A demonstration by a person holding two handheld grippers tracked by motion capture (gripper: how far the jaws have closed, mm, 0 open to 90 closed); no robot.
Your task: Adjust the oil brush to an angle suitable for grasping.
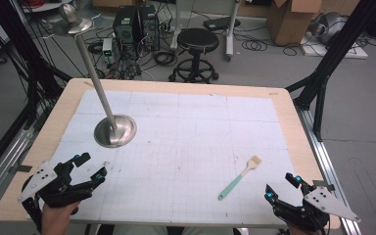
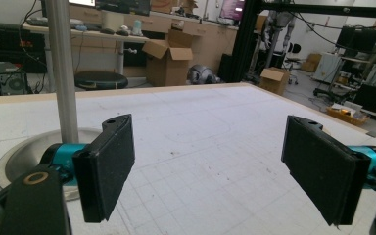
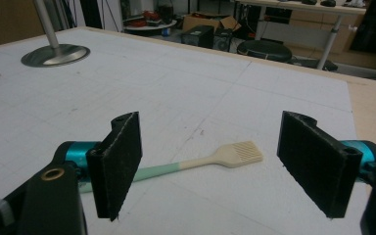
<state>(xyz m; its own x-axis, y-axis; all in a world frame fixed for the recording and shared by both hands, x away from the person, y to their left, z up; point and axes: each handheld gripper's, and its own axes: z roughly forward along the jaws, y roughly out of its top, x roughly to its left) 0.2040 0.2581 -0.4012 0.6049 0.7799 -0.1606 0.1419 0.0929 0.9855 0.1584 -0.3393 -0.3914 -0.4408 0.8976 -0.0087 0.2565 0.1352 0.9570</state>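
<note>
Your left gripper (image 1: 87, 168) sits at the near left corner of the table (image 1: 176, 85), jaws spread wide and holding nothing. Just ahead of it stands the metal stand (image 1: 115, 130), a round base with a tall pole. Further right, the brush (image 1: 240, 177) lies flat on the white mat (image 1: 186, 122), pale bristles pointing away from you, green handle toward you. Your right gripper (image 1: 283, 187) waits near it, jaws also apart and empty. No grasp looks begun yet. Likely next: bring the right jaws around the handle and close.
</note>
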